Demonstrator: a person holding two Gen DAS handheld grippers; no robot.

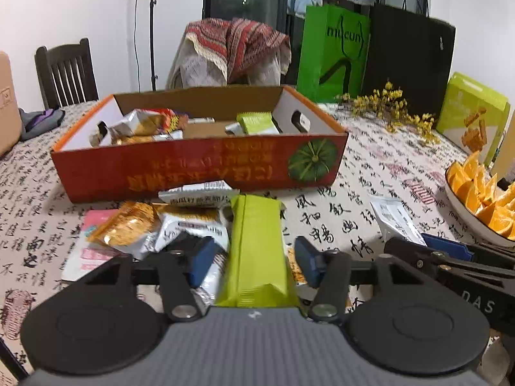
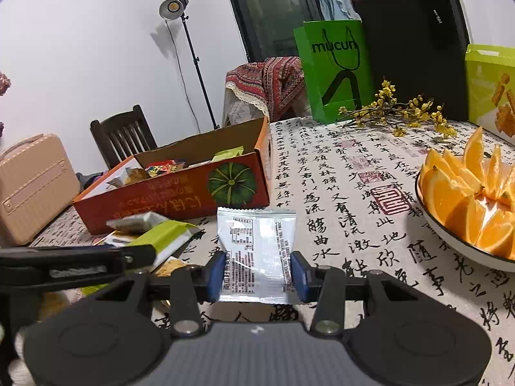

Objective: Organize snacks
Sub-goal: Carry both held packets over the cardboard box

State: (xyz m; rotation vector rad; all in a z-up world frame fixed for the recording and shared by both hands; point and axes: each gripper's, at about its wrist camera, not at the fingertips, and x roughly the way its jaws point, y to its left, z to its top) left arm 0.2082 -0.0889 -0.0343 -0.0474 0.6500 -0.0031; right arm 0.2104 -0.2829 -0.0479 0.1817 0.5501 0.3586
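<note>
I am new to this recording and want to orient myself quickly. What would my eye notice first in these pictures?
First, the orange cardboard box with a pumpkin picture, standing mid-table and partly filled with snack packets. In front of it, the left gripper has a green packet between its fingers, while the right gripper grips a silver packet. A bowl of orange wedges glows at the right edge.

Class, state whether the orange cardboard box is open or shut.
Open: the orange cardboard box has no lid, and snack packets show inside.
</note>
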